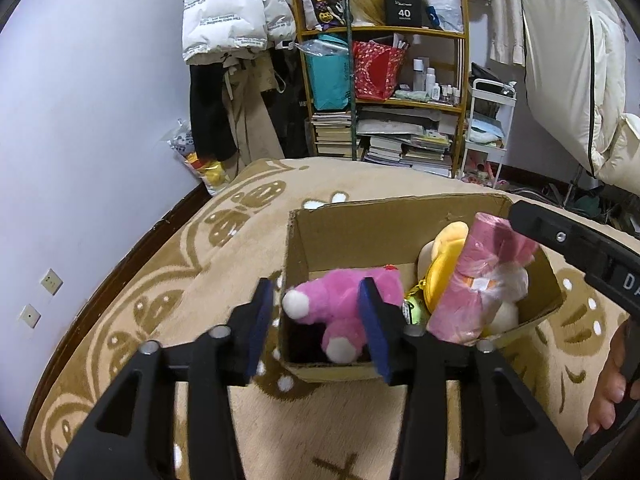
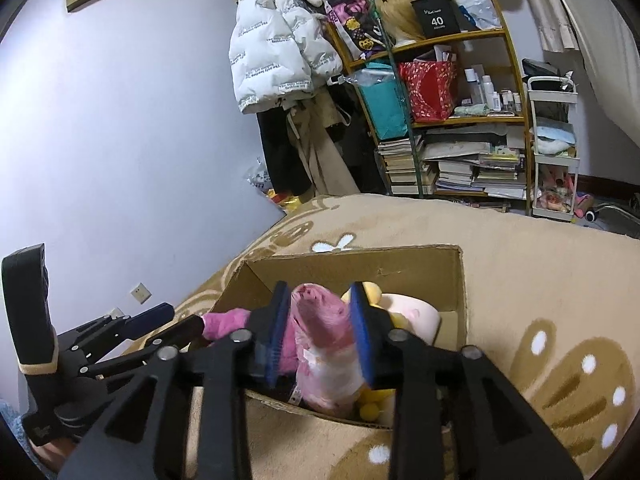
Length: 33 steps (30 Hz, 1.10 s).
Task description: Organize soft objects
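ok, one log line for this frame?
left claw: open, over pink plush | right claw: shut on pink wrapped roll | both toys in cardboard box | phase: placing

One cardboard box [image 1: 348, 236], one pink plush [image 1: 340, 300], one pink roll [image 1: 476, 280], one yellow toy [image 1: 444, 264].

Even, cool indoor light, source apparently overhead. Soft shadows only; deep shade inside cardboard box [image 1: 400, 236]. Strong fisheye bending, black vignette at corners. Background shelf [image 2: 448, 40] slightly soft; no glare.
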{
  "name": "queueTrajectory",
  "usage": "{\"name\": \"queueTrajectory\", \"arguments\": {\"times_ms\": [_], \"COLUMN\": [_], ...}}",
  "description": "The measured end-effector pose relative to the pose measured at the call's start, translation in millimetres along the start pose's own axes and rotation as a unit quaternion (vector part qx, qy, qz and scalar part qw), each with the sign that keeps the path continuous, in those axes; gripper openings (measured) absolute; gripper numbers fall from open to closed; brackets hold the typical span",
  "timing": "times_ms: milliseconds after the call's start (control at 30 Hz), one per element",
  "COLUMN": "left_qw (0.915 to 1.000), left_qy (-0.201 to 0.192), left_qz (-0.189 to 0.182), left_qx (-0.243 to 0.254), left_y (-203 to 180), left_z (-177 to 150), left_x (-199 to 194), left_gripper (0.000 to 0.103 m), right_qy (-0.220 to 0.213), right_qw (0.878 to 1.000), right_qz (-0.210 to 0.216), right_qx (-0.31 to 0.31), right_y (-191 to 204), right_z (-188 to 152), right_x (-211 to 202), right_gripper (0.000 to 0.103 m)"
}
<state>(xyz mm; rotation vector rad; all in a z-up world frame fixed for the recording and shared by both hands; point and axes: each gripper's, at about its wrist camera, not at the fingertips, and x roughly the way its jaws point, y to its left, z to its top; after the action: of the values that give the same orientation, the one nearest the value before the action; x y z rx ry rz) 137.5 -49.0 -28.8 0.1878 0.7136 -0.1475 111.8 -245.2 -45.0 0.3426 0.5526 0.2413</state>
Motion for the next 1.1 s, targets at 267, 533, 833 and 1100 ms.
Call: {"name": "queueTrajectory", "arguments": {"times_ms": [267, 533, 833, 1100], "left_qw": [0.9996, 0.9988, 0.9965, 0.9953], "left_qy": [-0.023, -0.044, -0.08, -0.094], "left_qz": [0.016, 0.019, 0.023, 0.019], "left_qx": [-0.005, -0.006, -0.007, -0.013], "left_y": [9, 12, 16, 25], "left_z": [-4, -7, -18, -31], "left_x": [-28, -65, -114, -145], "left_gripper": [0.068, 0.083, 0.096, 0.102], "right_qy": [-0.02, -0.044, -0.077, -0.084], "right_qw": [0.999, 0.997, 0.995, 0.992], "right_qz": [-0.026, -0.051, -0.063, -0.08], "right_qx": [-0.001, -0.023, -0.033, -0.048], "right_y": [5, 19, 41, 55], "right_z": [2, 2, -6, -18], "right_x": [-31, -71, -119, -149], "right_gripper": [0.061, 0.085, 0.103, 0.103]}}
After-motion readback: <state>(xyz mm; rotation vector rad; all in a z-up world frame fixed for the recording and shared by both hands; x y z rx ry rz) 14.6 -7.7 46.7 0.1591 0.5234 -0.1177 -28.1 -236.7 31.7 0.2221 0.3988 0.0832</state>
